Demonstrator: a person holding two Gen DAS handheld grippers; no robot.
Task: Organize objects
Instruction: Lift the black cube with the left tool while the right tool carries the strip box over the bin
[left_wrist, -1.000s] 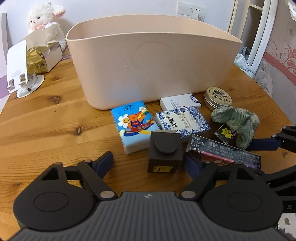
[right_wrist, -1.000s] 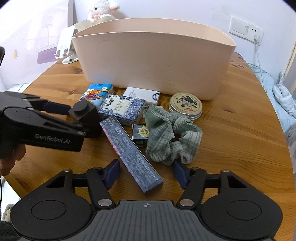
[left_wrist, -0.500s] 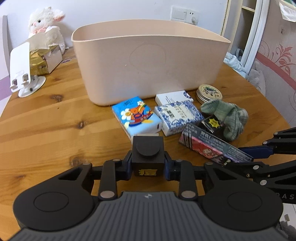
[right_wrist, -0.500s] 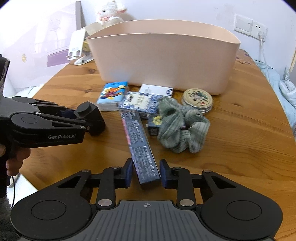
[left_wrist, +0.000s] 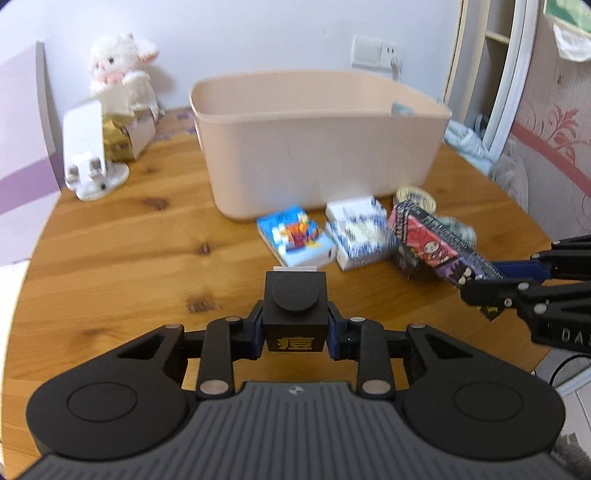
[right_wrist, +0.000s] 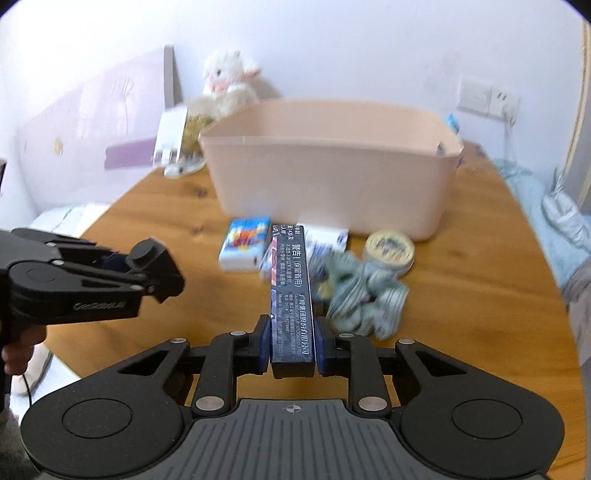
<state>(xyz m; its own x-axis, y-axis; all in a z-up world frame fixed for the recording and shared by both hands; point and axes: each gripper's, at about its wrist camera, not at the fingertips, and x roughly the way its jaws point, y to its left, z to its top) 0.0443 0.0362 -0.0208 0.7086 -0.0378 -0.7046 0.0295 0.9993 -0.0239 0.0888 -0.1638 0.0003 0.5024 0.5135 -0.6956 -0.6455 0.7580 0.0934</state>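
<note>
My left gripper (left_wrist: 294, 334) is shut on a small black box with a round lid (left_wrist: 294, 308) and holds it above the wooden table (left_wrist: 129, 251). It also shows in the right wrist view (right_wrist: 153, 267). My right gripper (right_wrist: 292, 341) is shut on a long dark printed box (right_wrist: 291, 291), lifted off the table and pointing toward the beige bin (right_wrist: 332, 177). In the left wrist view the long box (left_wrist: 439, 247) hangs at the right. On the table before the bin lie a blue cartoon tissue pack (left_wrist: 295, 236), a blue-white patterned box (left_wrist: 360, 240), a white box (left_wrist: 351, 206), a round tin (right_wrist: 389, 249) and a green checked cloth (right_wrist: 364, 295).
A white plush toy (left_wrist: 122, 70), a tissue box (left_wrist: 125, 133) and a white phone stand (left_wrist: 90, 162) stand at the table's back left. A wall socket (left_wrist: 375, 51) is behind the bin. Bedding (right_wrist: 561, 218) lies off the table's right edge.
Both grippers closed on their objects and lifted them: the left raised the black box, the right raised the long box. Both pulled up and back from the table.
</note>
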